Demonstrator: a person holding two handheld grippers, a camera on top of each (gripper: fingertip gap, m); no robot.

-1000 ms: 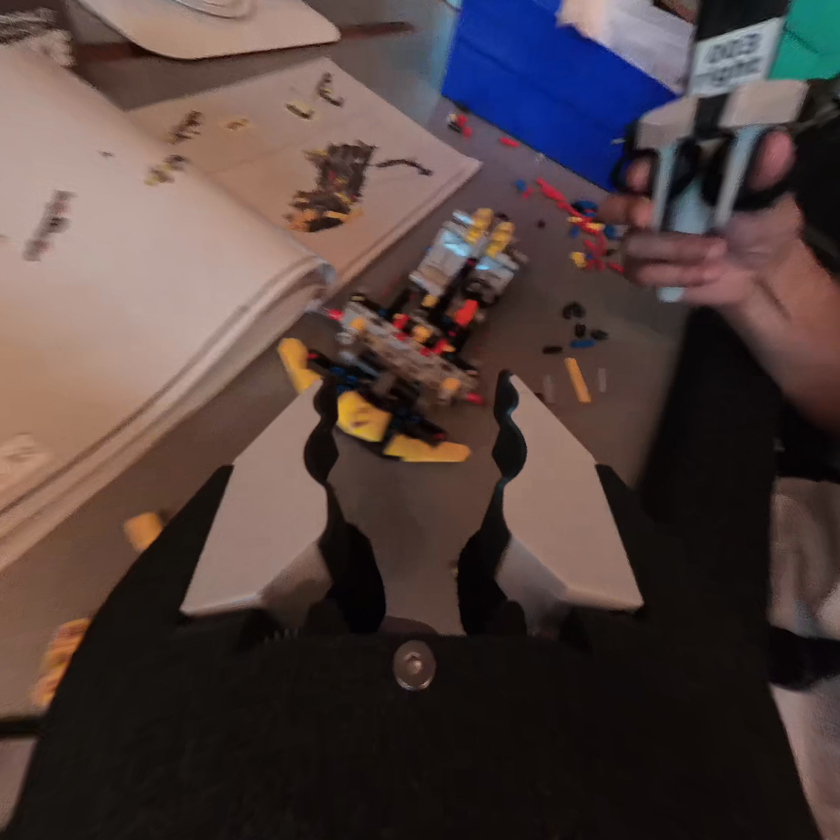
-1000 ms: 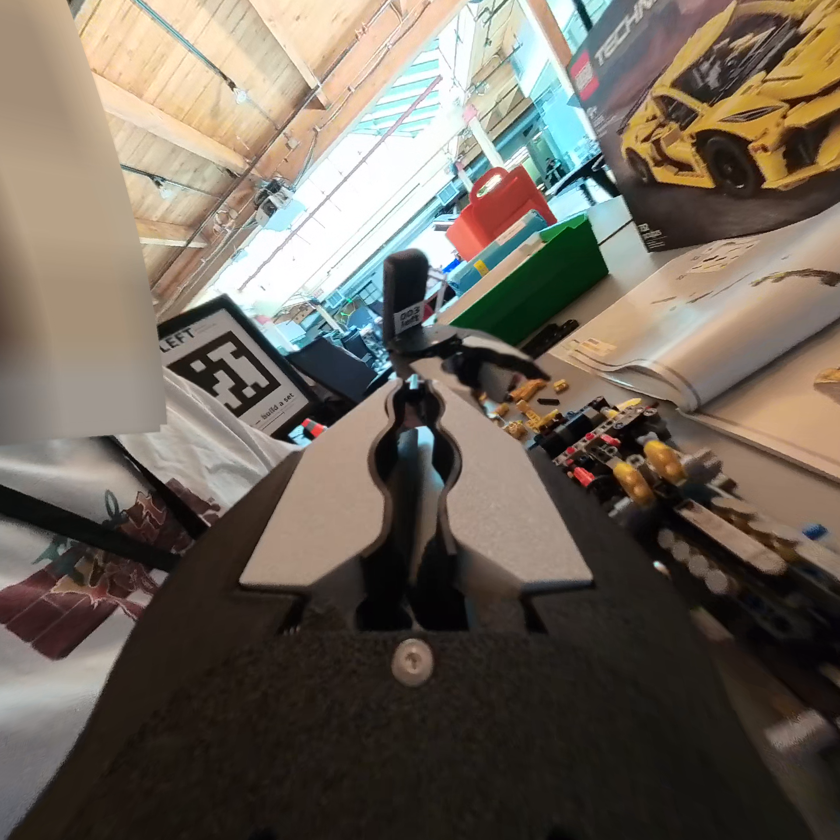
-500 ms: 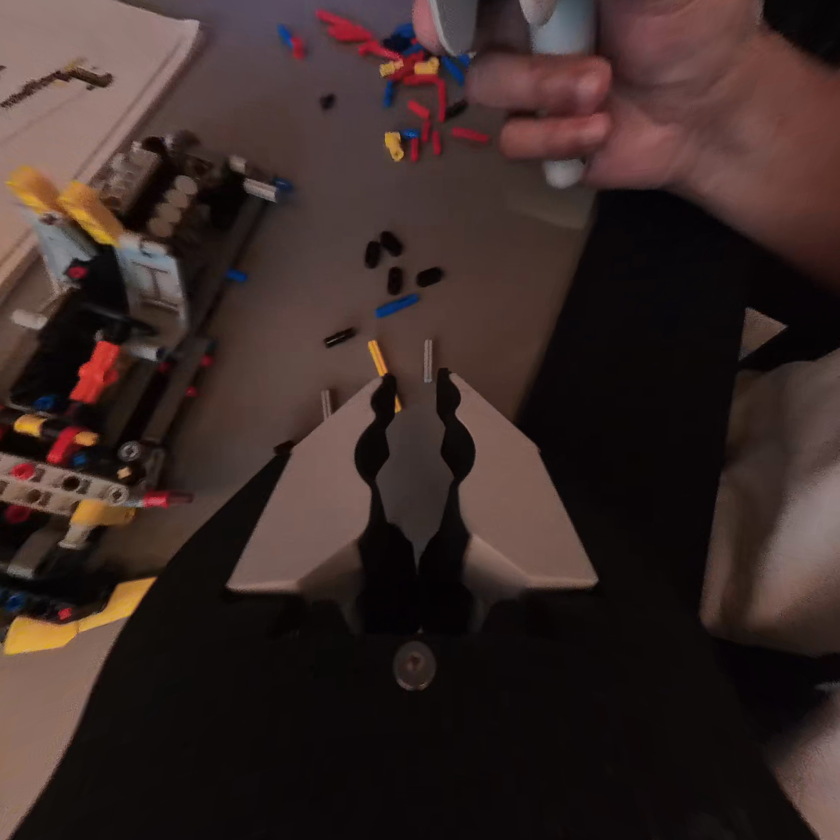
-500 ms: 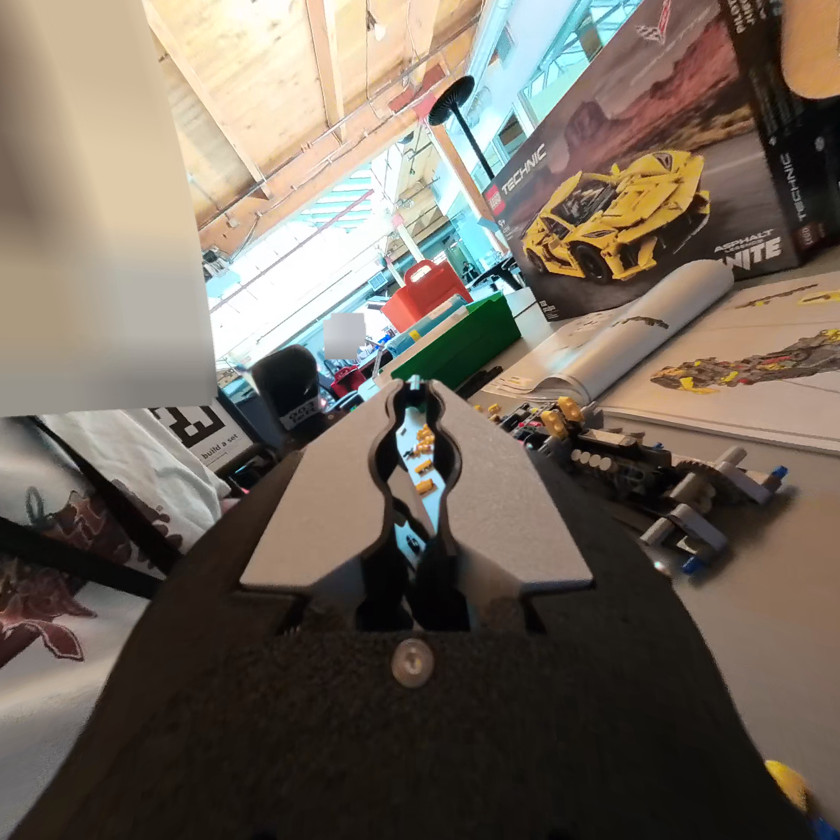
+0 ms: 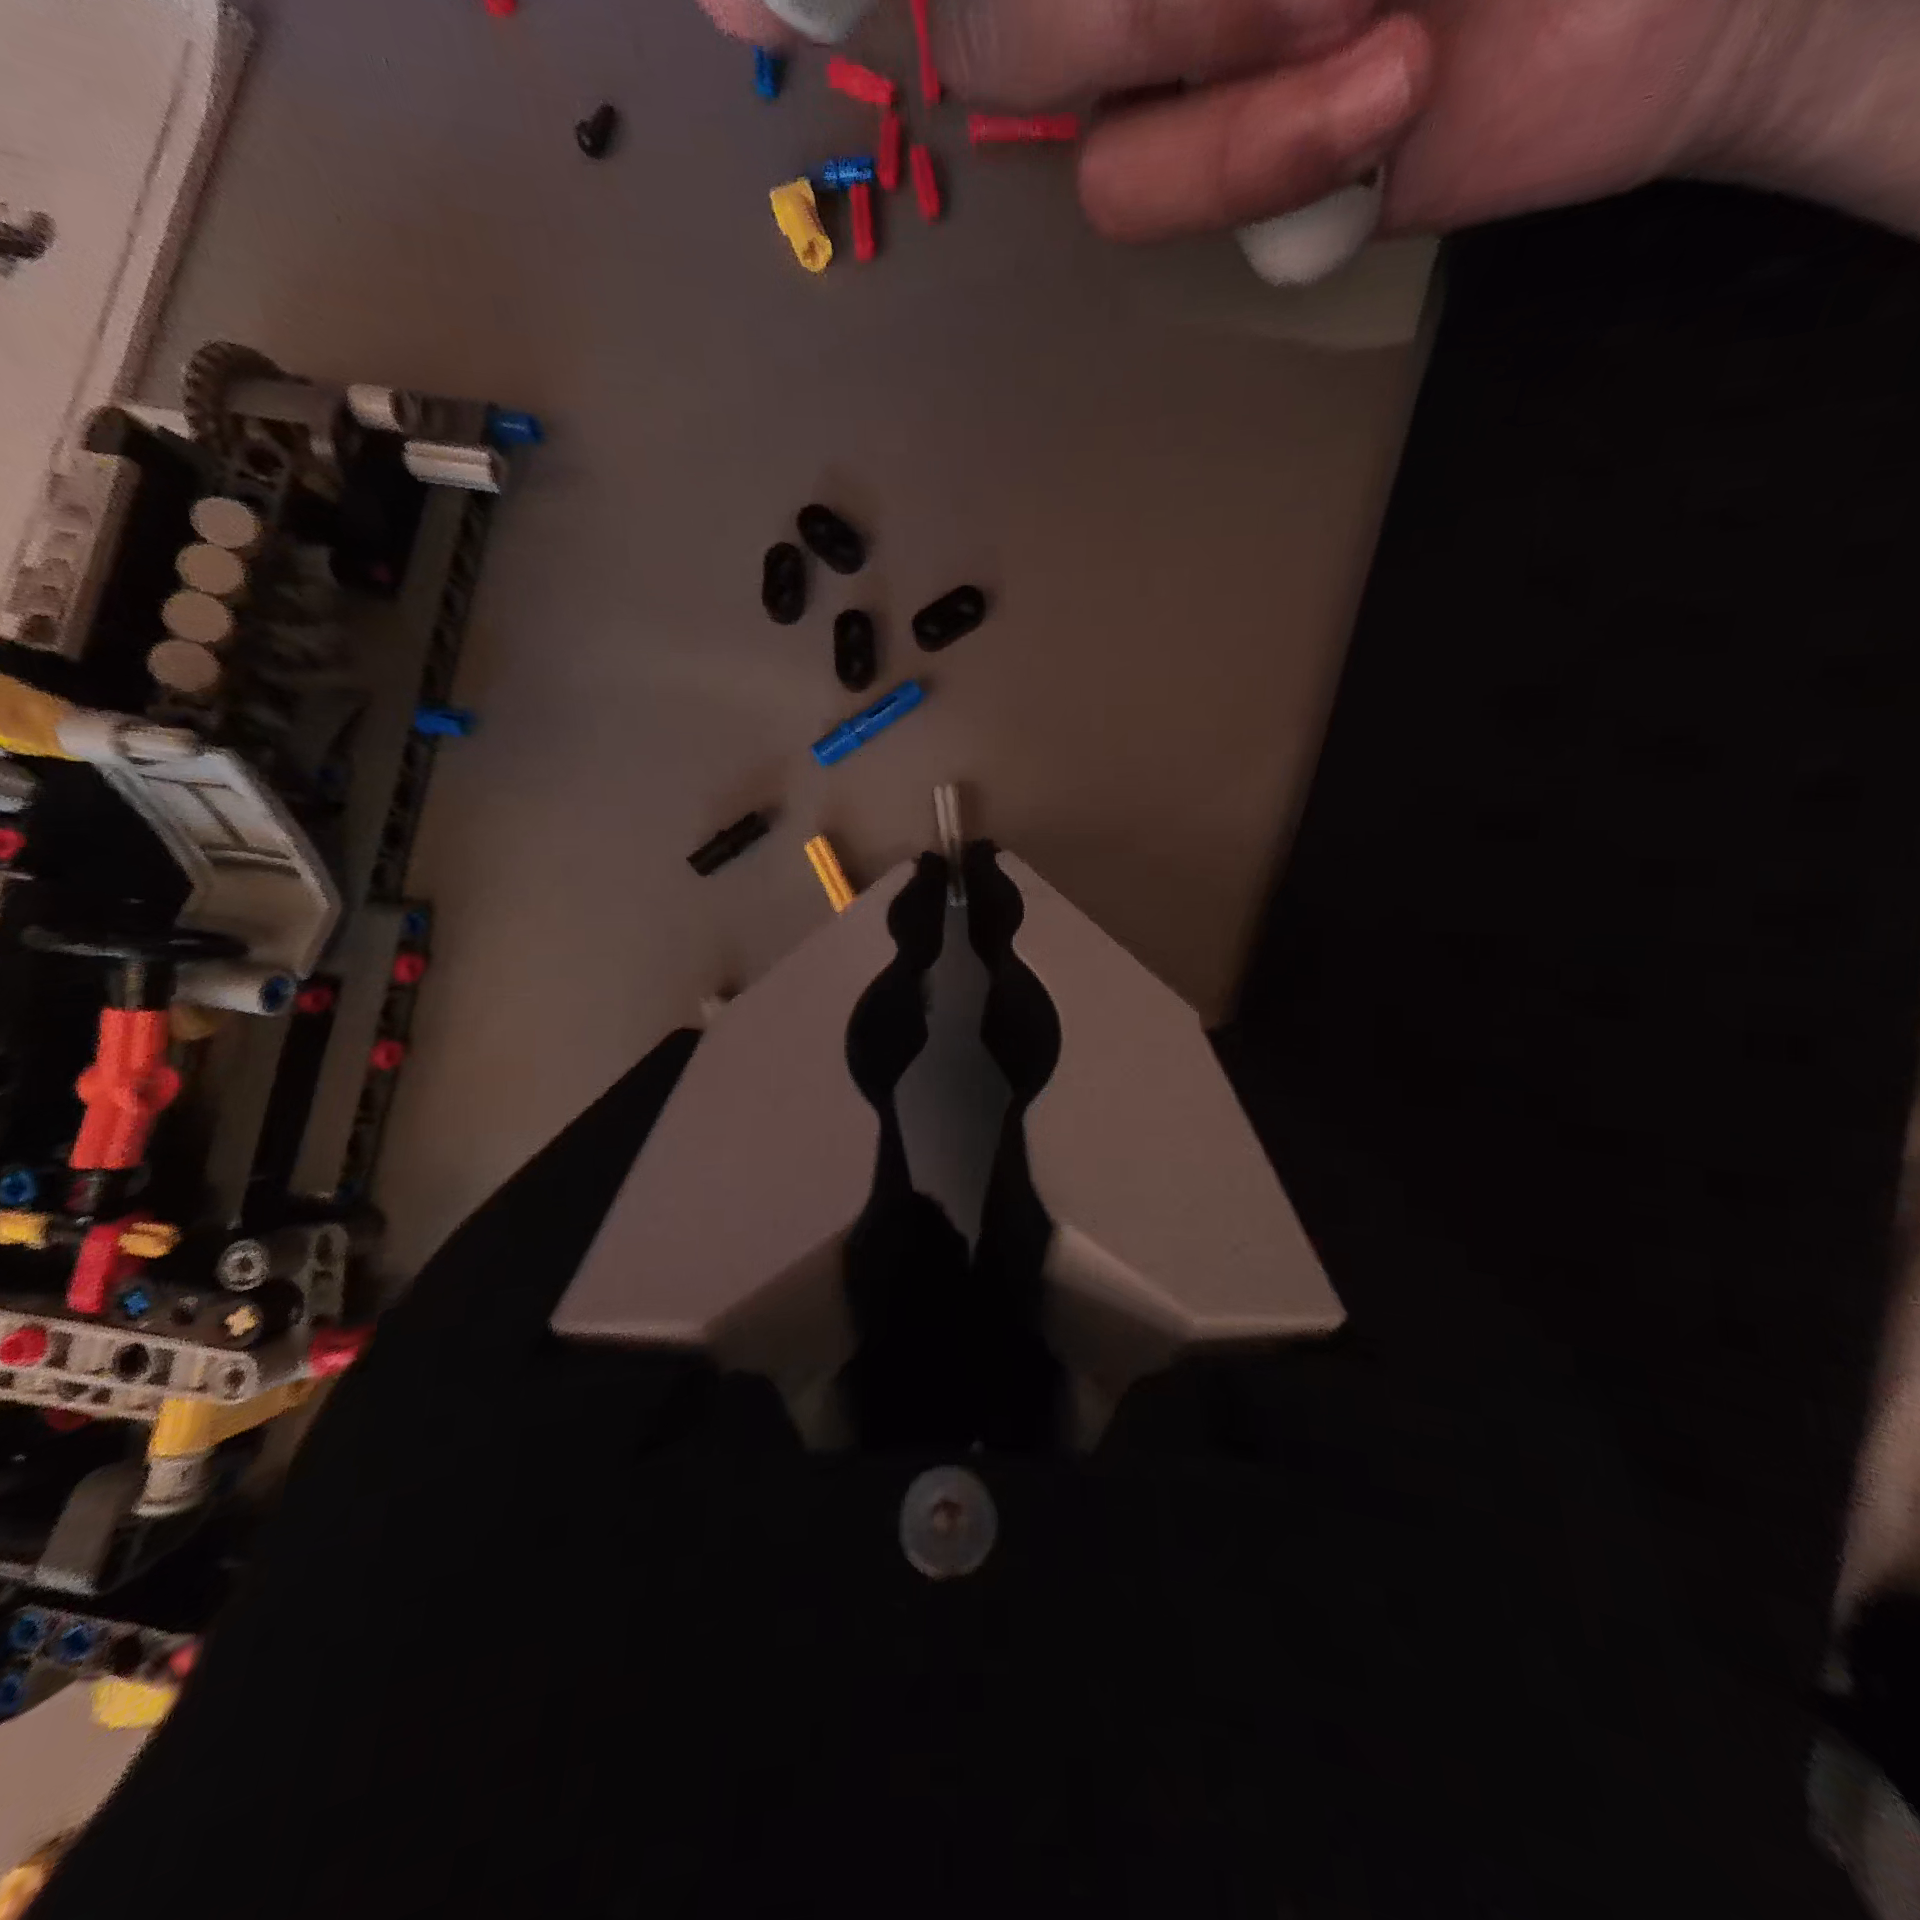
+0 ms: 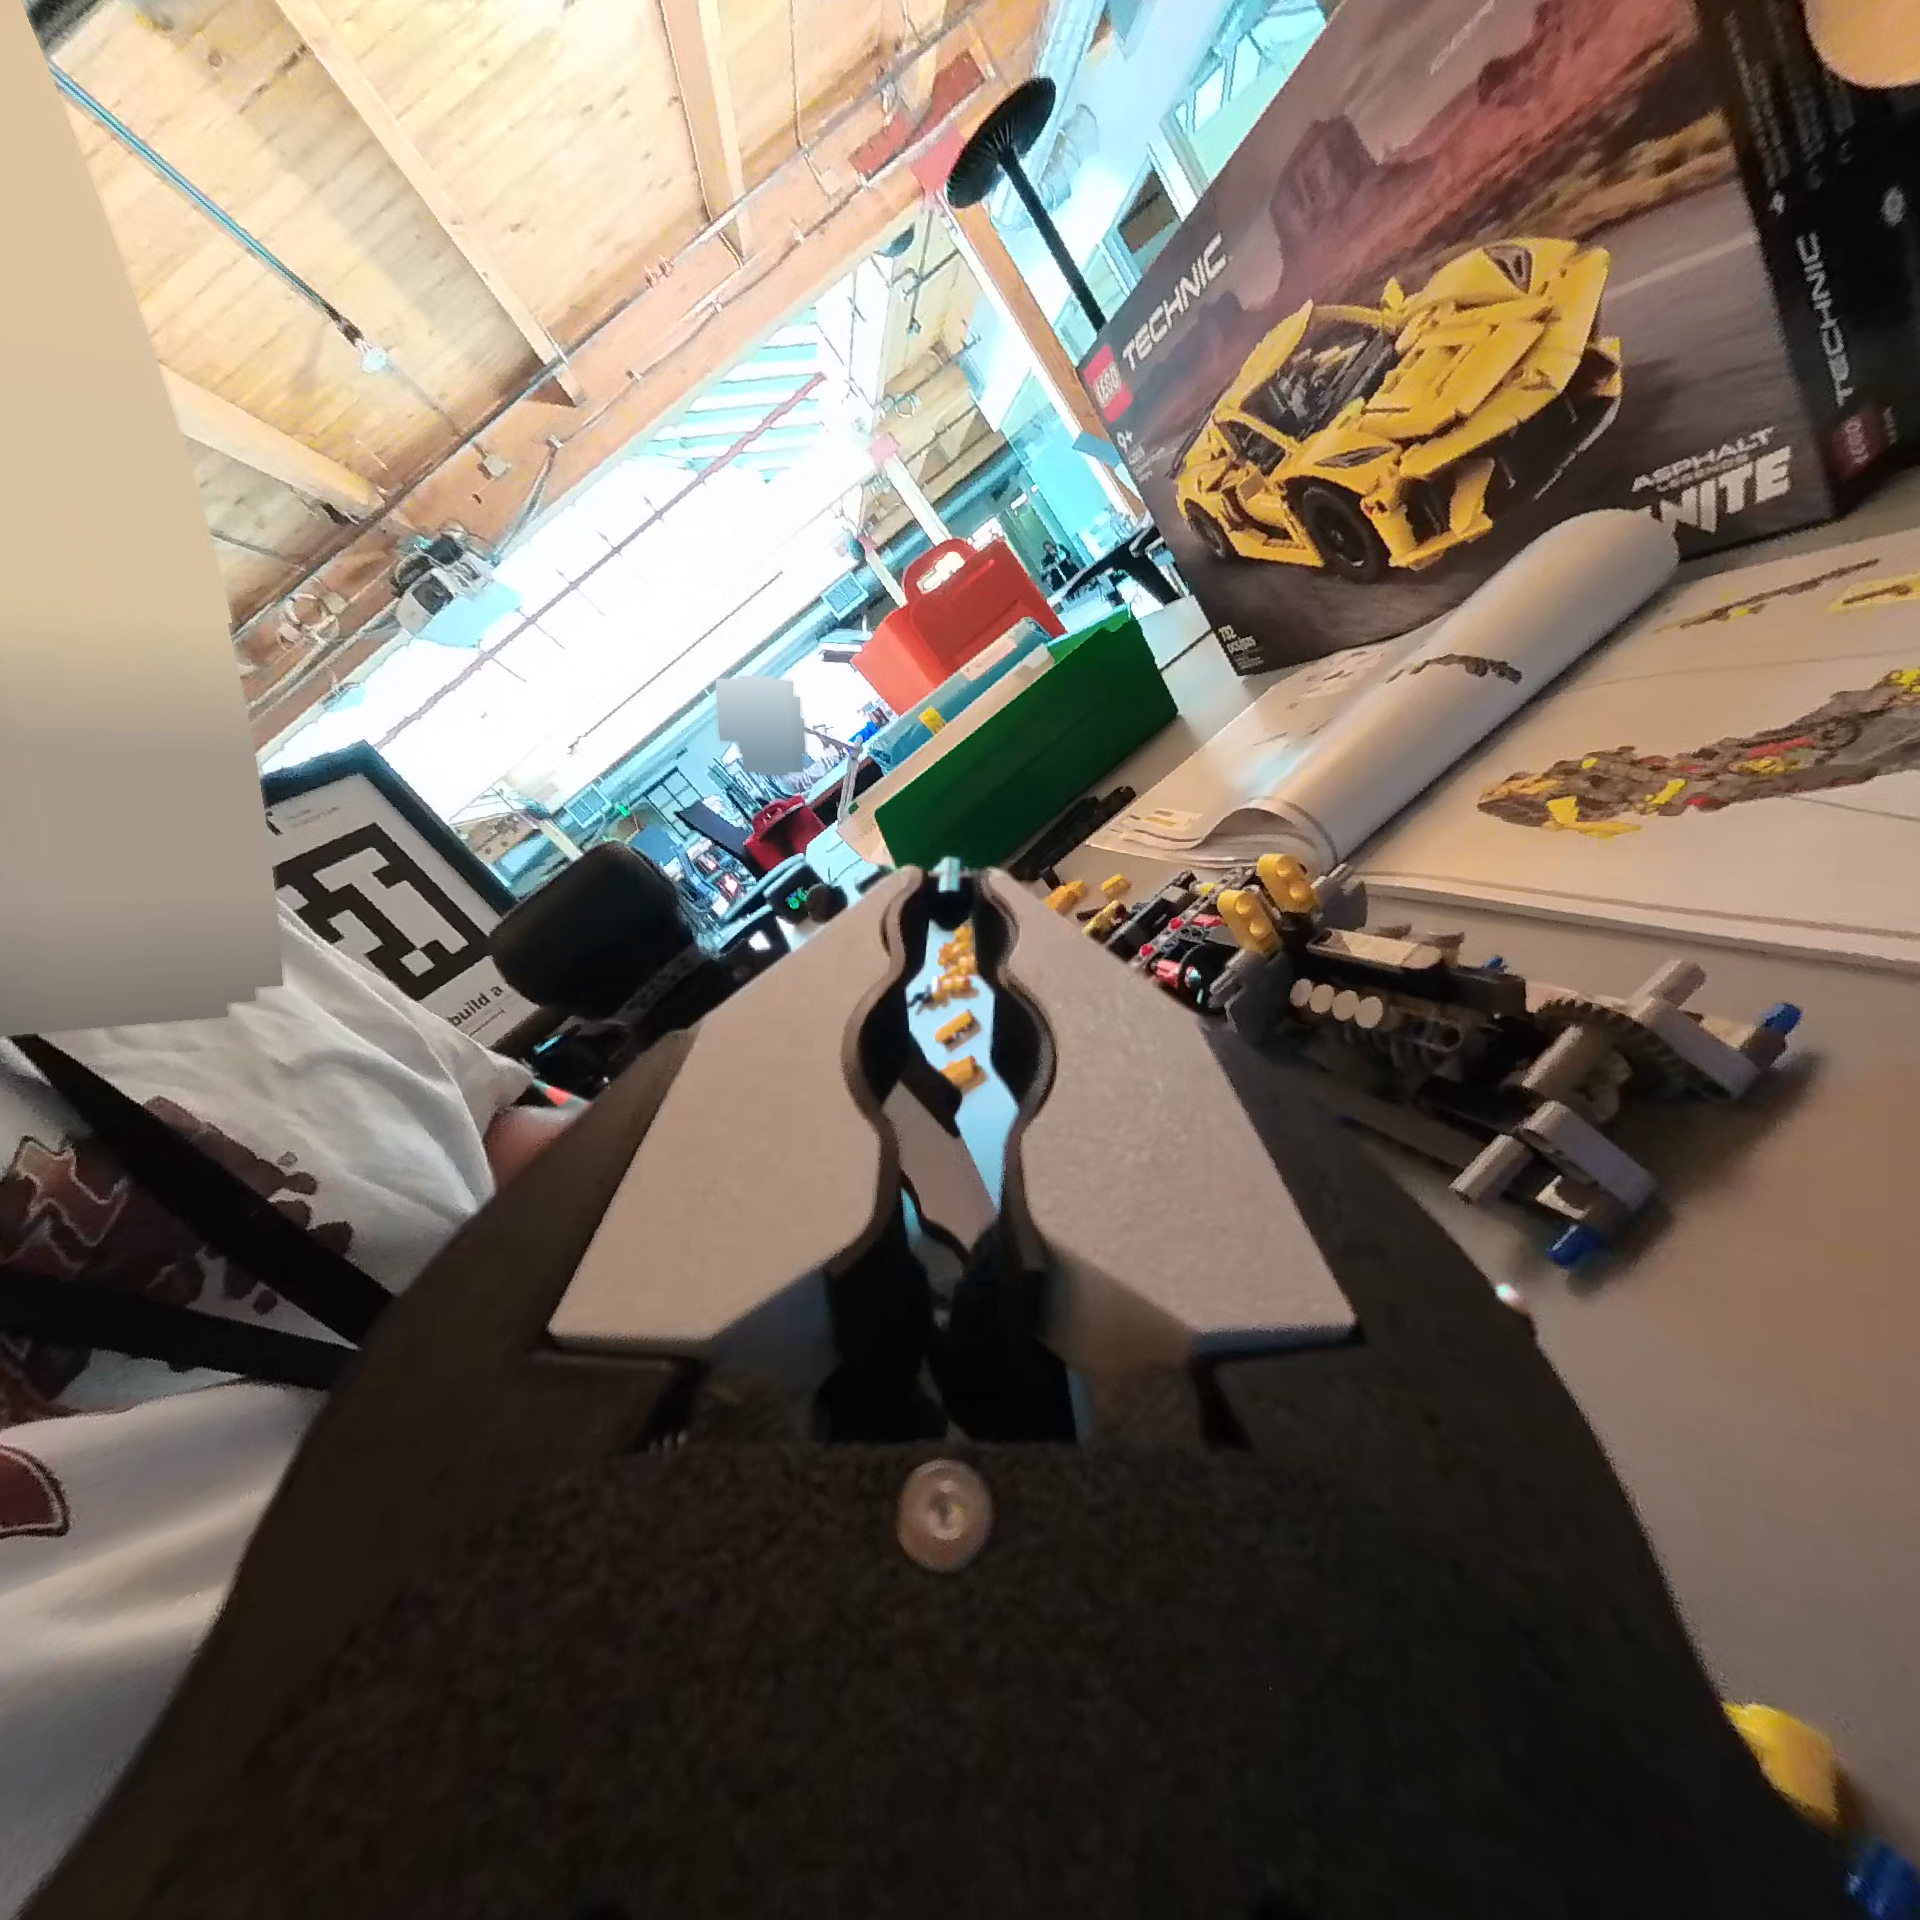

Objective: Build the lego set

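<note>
The grey worktop [image 5: 1091,436] fills the frame. The half-built lego car [image 5: 197,935] lies along the left edge. At centre, the left gripper [image 5: 951,868] has its jaws closed on a small grey axle [image 5: 948,821]. The right gripper [image 6: 948,883] pinches a small grey piece [image 6: 949,873].

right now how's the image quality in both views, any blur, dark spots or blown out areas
Left wrist view: dim and underexposed, the left tool body nearly black, the partly built lego model slightly motion-blurred, loose pins still legible. Right wrist view: bright, windows behind the green bin blown out, wide-angle bending of the ceiling beams, right tool sharp, the yellow piece at the bottom corner out of focus.
</note>
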